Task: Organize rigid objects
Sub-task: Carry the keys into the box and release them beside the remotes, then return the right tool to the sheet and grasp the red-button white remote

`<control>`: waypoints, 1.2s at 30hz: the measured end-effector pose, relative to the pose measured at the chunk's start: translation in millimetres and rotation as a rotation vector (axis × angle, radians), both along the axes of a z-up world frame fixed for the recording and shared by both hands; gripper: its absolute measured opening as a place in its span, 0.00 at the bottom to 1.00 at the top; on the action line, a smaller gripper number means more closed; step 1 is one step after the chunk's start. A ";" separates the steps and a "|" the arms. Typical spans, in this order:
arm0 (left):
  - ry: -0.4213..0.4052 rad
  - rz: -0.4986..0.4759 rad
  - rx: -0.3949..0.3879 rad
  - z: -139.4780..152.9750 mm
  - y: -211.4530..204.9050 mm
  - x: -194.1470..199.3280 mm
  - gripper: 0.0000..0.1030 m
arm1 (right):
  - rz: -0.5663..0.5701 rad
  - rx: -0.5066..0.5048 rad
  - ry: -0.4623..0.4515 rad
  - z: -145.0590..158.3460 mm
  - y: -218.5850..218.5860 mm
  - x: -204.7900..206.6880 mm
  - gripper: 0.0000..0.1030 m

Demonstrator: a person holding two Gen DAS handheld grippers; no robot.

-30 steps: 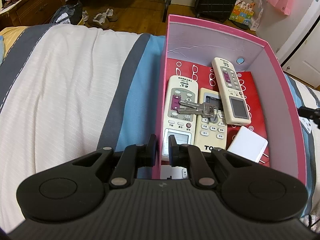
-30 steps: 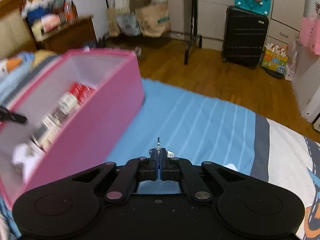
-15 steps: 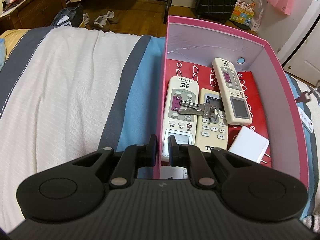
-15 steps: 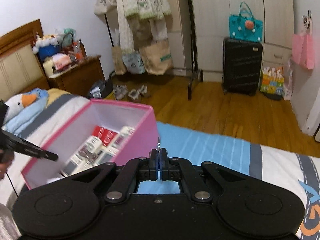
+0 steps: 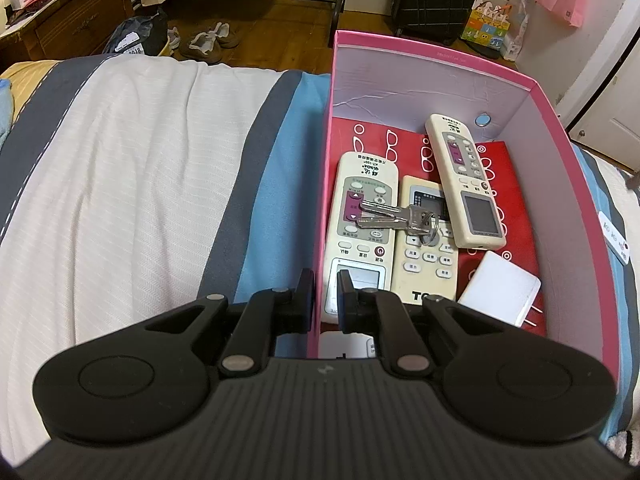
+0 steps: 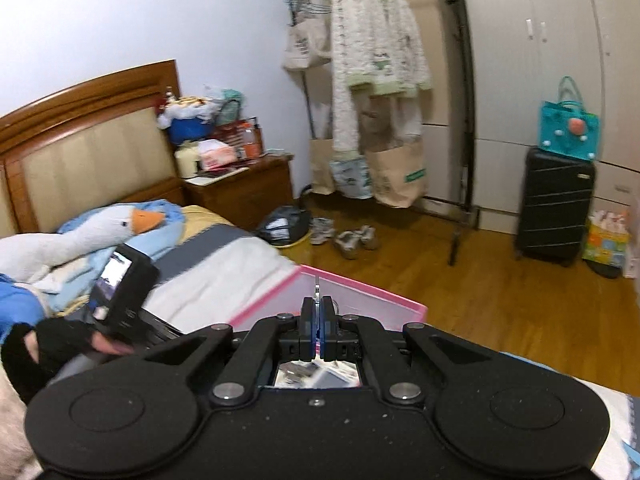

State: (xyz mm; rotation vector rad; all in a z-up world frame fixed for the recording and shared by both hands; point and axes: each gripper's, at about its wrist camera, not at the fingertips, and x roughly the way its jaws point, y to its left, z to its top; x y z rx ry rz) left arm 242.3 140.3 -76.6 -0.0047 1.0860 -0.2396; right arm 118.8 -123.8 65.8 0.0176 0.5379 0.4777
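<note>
Keys [image 5: 394, 216] lie across two remotes [image 5: 362, 224] inside box [image 5: 436, 58].

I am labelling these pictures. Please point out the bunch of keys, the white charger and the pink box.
bunch of keys [image 5: 394, 216], left wrist view, on the key blades.
white charger [image 5: 500, 286], left wrist view, on its flat white top.
pink box [image 5: 434, 54], left wrist view, on the far rim.

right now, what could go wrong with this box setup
1. The right tongs pinch a thin piece that pokes out past them; it may slip out.
2. The left tongs hold the pink box by one wall on a soft bed cover; it could tip or flex.
</note>
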 end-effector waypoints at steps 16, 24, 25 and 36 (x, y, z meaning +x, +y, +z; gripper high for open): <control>-0.001 0.000 -0.011 -1.5 2.7 -0.1 0.09 | -0.005 -0.127 0.170 -78.1 40.1 36.5 0.02; -0.006 -0.007 0.002 -1.4 -0.2 -0.9 0.09 | -0.028 -0.203 0.176 -91.4 50.4 73.5 0.03; -0.006 -0.007 0.001 -1.4 -0.2 -0.9 0.09 | -0.032 -0.209 0.176 -92.3 52.5 78.7 0.03; 0.000 -0.007 -0.008 -3.3 1.8 1.1 0.09 | -0.061 -0.222 0.203 -108.5 61.0 116.5 0.03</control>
